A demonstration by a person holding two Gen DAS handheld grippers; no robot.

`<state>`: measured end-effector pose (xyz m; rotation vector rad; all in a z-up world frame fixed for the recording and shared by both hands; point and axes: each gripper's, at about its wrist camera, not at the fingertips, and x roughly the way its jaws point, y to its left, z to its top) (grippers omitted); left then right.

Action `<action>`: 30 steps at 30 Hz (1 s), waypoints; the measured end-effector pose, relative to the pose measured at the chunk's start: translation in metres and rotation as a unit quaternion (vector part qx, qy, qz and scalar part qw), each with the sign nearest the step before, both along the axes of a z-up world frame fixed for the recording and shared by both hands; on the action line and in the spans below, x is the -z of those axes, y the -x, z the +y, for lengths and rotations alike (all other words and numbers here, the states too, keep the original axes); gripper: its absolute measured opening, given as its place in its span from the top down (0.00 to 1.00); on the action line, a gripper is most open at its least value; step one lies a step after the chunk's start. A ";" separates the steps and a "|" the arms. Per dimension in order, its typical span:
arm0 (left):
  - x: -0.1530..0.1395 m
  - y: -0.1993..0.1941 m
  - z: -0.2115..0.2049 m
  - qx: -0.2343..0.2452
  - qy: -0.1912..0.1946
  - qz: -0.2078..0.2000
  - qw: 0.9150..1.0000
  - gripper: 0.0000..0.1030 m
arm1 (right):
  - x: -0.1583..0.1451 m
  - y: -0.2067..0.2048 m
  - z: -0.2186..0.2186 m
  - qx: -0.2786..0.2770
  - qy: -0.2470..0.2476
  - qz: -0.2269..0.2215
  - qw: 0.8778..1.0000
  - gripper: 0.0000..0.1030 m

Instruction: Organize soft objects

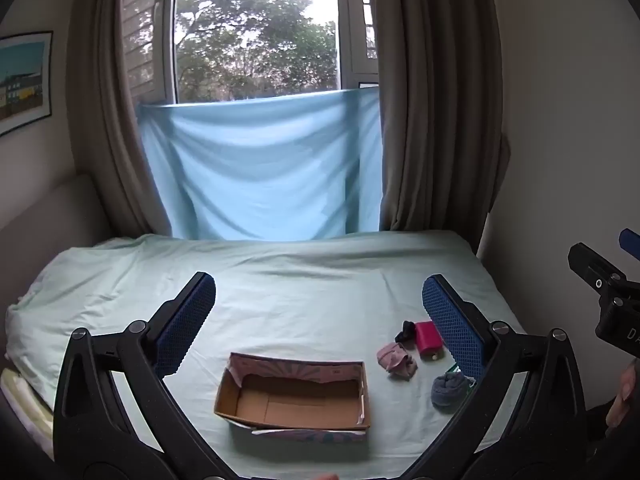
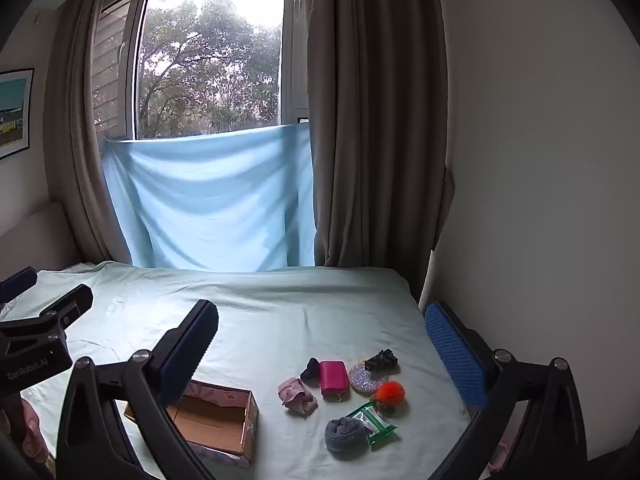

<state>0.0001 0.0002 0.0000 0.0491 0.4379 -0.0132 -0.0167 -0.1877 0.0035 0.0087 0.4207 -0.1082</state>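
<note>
Both tools wide, nothing btwn pads: left tool (image 1: pixel 319 312), right tool (image 2: pixel 322 344). "GenRobot.AI" legible on left tool's body in right wrist view. Cardboard box (image 2: pixel 218 420) on bed (image 2: pixel 280 312), empty. Beside it: pink cloth (image 2: pixel 297 395), grey rolled sock (image 2: pixel 346 436), magenta pouch (image 2: pixel 334 377), orange pompom (image 2: pixel 390 394).
</note>
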 end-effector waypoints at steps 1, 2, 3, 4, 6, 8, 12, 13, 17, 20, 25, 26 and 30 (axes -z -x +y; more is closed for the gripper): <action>0.000 0.000 0.000 0.000 0.003 0.003 1.000 0.01 | 0.000 0.000 0.000 0.000 0.000 0.002 1.000 0.00; 0.000 0.000 0.000 0.000 0.005 0.007 1.000 0.01 | 0.001 0.000 0.000 -0.001 0.000 0.004 1.000 0.00; 0.000 -0.001 0.000 -0.001 0.006 0.010 1.000 0.01 | 0.002 -0.001 0.000 -0.001 -0.001 0.007 1.000 0.00; -0.003 -0.003 0.004 -0.005 0.013 0.013 1.000 0.01 | 0.002 -0.001 -0.001 -0.001 -0.001 0.010 1.000 0.00; -0.003 -0.006 0.009 -0.007 0.018 0.020 1.000 0.01 | 0.003 -0.003 -0.002 -0.004 -0.003 0.011 1.000 0.00; -0.002 -0.006 0.007 -0.005 0.011 0.023 1.000 0.01 | 0.001 -0.005 0.001 -0.005 0.001 0.016 1.000 0.00; 0.005 -0.007 0.005 -0.009 0.007 0.033 0.999 0.01 | 0.007 -0.003 0.005 -0.007 -0.002 0.023 1.000 0.00; 0.005 -0.007 0.005 -0.010 0.006 0.036 0.999 0.01 | 0.008 -0.004 0.005 -0.007 -0.003 0.026 1.000 0.00; 0.007 -0.007 0.009 -0.011 0.010 0.045 0.999 0.01 | 0.010 -0.005 0.010 -0.006 -0.002 0.038 0.999 0.00; 0.009 -0.009 0.013 -0.010 0.014 0.053 0.998 0.01 | 0.011 -0.007 0.010 -0.004 -0.002 0.045 0.999 0.00; 0.017 -0.013 0.013 -0.010 0.012 0.072 0.997 0.01 | 0.015 -0.012 0.007 -0.003 -0.008 0.062 0.998 0.00; 0.018 -0.014 0.013 -0.009 0.012 0.074 0.997 0.01 | 0.015 -0.013 0.008 -0.003 -0.008 0.064 0.998 0.00; 0.019 -0.014 0.015 -0.008 0.012 0.075 0.997 0.01 | 0.014 -0.013 0.008 -0.003 -0.005 0.065 0.998 0.00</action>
